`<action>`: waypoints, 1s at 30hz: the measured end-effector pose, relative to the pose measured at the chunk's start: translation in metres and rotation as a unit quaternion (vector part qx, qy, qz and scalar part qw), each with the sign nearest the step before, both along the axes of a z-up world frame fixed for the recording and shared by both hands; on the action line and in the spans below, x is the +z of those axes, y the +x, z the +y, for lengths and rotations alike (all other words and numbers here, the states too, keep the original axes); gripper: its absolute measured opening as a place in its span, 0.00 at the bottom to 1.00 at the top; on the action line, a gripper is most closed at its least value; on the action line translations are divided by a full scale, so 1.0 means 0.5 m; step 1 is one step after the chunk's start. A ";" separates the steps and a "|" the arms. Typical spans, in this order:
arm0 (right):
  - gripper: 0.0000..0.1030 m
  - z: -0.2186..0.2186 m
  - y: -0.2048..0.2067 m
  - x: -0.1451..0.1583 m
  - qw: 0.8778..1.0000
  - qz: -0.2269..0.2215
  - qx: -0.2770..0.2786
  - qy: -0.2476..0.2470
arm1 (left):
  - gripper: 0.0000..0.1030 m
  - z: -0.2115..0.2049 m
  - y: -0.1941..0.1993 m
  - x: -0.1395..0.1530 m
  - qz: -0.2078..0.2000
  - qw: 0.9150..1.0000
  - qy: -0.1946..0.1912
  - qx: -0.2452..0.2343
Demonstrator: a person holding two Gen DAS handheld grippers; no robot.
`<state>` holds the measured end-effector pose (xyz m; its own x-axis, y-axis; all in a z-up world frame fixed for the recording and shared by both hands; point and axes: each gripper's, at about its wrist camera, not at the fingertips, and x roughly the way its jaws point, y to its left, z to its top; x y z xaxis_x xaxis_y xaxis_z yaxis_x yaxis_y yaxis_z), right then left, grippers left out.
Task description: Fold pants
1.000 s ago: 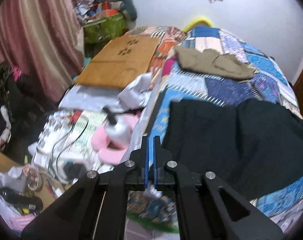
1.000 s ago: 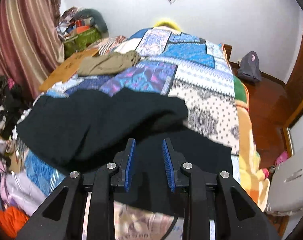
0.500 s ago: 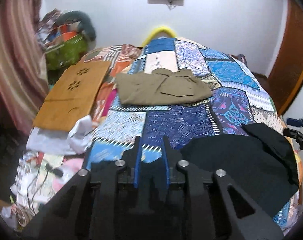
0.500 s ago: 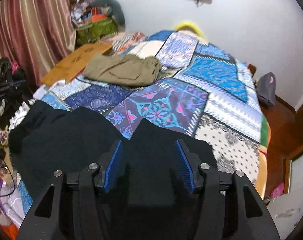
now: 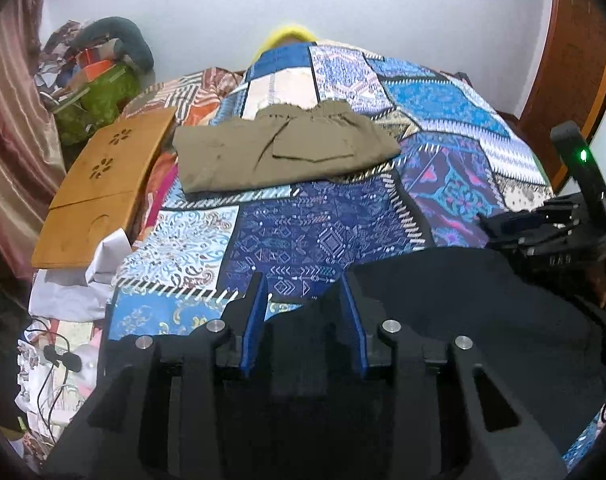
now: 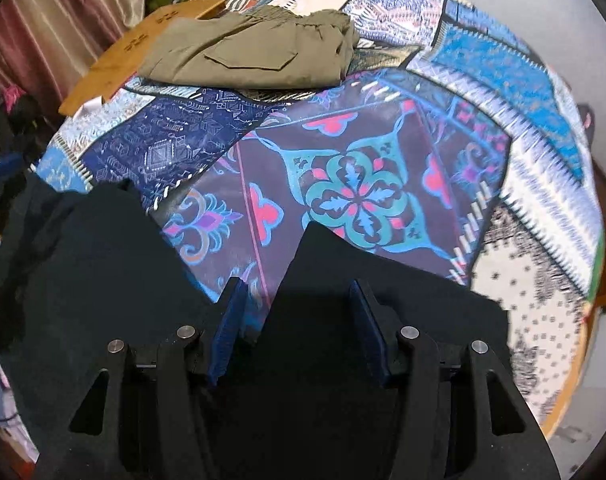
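- A second back the left tongs were pressed together off the left edge of the bed, over the floor clutter; now they stand released, pads apart, above the near edge of the bed.
- A peak of the black pants rises between the left pads. The pads do not look to be pinching it, so I read these tongs as open around the cloth, not grasping.
- The right tongs have spread too, from a narrow gap to a wide one, and a corner of the pants stands up between the pads without being squeezed.
- The pants have shifted: a second ago they lay broad, with a roll across the middle. Now they sit bunched along the near edge of the bed, with both tongs over them.
- In the left view the right tongs show at the near right corner of the bed, just beside the cloth.
- The khaki pants lie folded toward the far left of the bed, where they were.
- My reading: both tongs have moved in to take two points on the near hem, ready to clench and carry a fold. That fold is not yet made.
- Black on black hides the exact hem, so each pad may catch more layers than meant.
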<state>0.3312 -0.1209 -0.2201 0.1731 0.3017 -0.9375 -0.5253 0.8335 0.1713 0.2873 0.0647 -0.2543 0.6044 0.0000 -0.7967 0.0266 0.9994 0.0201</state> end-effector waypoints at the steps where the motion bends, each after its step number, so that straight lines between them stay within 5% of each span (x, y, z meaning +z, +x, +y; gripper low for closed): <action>1: 0.41 -0.005 0.005 -0.002 1.000 0.005 -0.006 0.006 | 0.36 0.001 0.001 -0.005 0.003 1.000 0.000 0.000; 3: 0.19 -0.011 0.012 -0.003 1.000 0.004 -0.015 0.007 | 0.36 0.003 0.004 -0.013 0.008 1.000 0.000 0.001; 8: 0.05 -0.024 -0.004 0.029 1.000 -0.027 -0.013 0.010 | 0.36 0.000 -0.001 -0.008 0.011 1.000 -0.006 0.000; 14: 0.04 -0.102 -0.034 0.127 0.994 -0.089 -0.041 0.048 | 0.37 -0.033 -0.013 0.029 -0.002 1.000 -0.003 -0.013; 19: 0.04 -0.200 -0.081 0.216 0.984 -0.140 -0.081 0.080 | 0.49 -0.089 -0.031 0.070 -0.019 0.999 -0.001 -0.031; 30: 0.04 -0.444 -0.253 0.257 0.963 -0.177 -0.171 0.115 | 0.57 -0.267 -0.062 0.111 -0.024 0.994 0.006 -0.104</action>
